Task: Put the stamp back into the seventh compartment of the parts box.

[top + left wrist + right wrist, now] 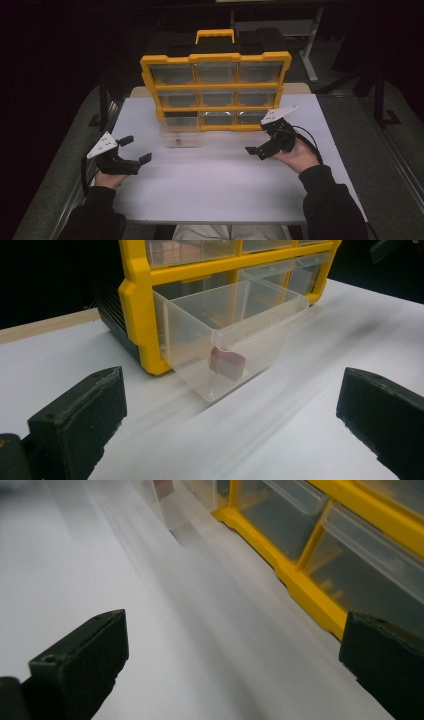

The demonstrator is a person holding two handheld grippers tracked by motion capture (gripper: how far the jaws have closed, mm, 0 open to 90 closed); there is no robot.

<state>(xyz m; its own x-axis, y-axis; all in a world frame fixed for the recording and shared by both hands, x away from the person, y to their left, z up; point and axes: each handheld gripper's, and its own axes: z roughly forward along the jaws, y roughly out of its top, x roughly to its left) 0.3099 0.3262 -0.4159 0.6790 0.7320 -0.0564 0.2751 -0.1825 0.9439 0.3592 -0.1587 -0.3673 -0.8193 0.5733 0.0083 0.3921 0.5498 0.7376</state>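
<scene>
While both claws are held wide with nothing between their jaws, a yellow organizer [215, 92] with clear drawers is seen standing upright on the white surface [220, 185], its yellow carrying handle [215, 35] at the top. One clear drawer [230, 335] at the bottom left of the cabinet is pulled out toward the person, and a small dark red block [227, 363] is seen lying inside it near its front wall. The left claw [134, 149] is held low over the surface, in front of the pulled-out drawer and to its left, well apart from it; in the left gripper view the drawer is seen ahead, between the two black jaws and beyond them. The right claw [264, 140] is held near the lower right corner of the organizer, just in front of its bottom row, with no contact to be made out. In the right gripper view the yellow frame [300, 580] and the closed drawers [280, 520] are seen running along the right jaw's side, and the open drawer is glimpsed farther ahead, blurred. A grey three-cornered plate [102, 144] is carried on top of each gripper, and the person's dark sleeves [330, 205] are seen behind the claws.
</scene>
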